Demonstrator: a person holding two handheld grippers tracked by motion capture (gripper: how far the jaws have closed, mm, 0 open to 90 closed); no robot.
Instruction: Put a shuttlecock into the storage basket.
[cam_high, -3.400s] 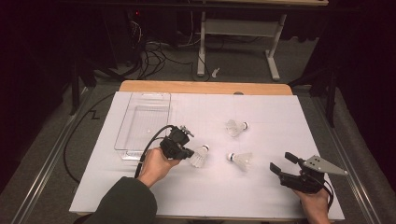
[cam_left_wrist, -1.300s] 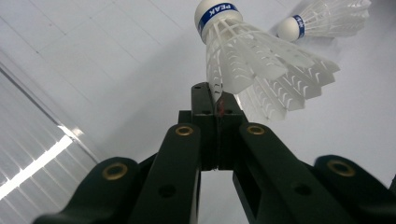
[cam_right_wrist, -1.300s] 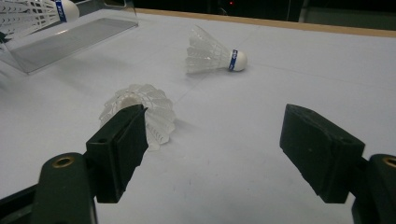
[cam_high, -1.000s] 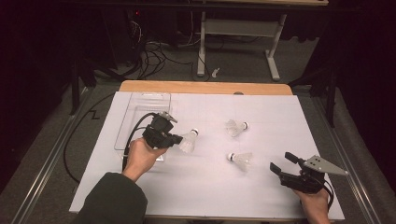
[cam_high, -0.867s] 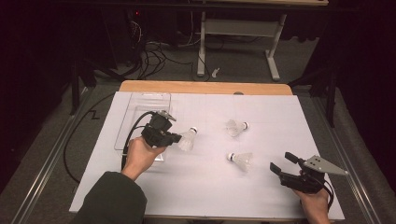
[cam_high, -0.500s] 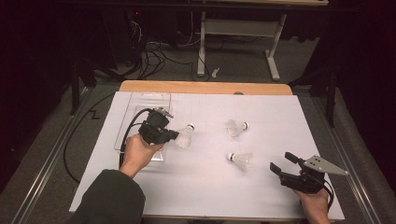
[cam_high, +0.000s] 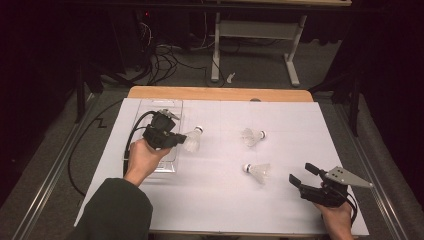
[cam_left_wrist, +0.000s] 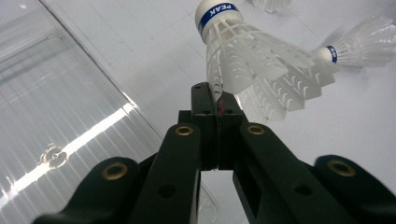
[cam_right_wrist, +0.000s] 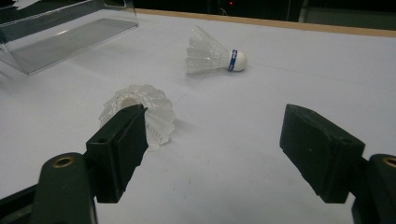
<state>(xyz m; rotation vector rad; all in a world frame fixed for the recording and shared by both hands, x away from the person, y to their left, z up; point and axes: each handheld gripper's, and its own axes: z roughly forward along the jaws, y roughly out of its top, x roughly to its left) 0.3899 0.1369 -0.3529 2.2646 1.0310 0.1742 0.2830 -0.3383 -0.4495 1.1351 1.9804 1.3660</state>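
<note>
My left gripper (cam_high: 176, 138) pinches only one feather edge of the shuttlecock (cam_left_wrist: 243, 56), which may slip before the tray (cam_high: 150, 112); right jaws wide.

a dim lab: a white-covered table (cam_high: 280, 210) on grey carpet, tangled cables (cam_high: 167, 57) and a metal stand (cam_high: 255, 35) behind.
</note>
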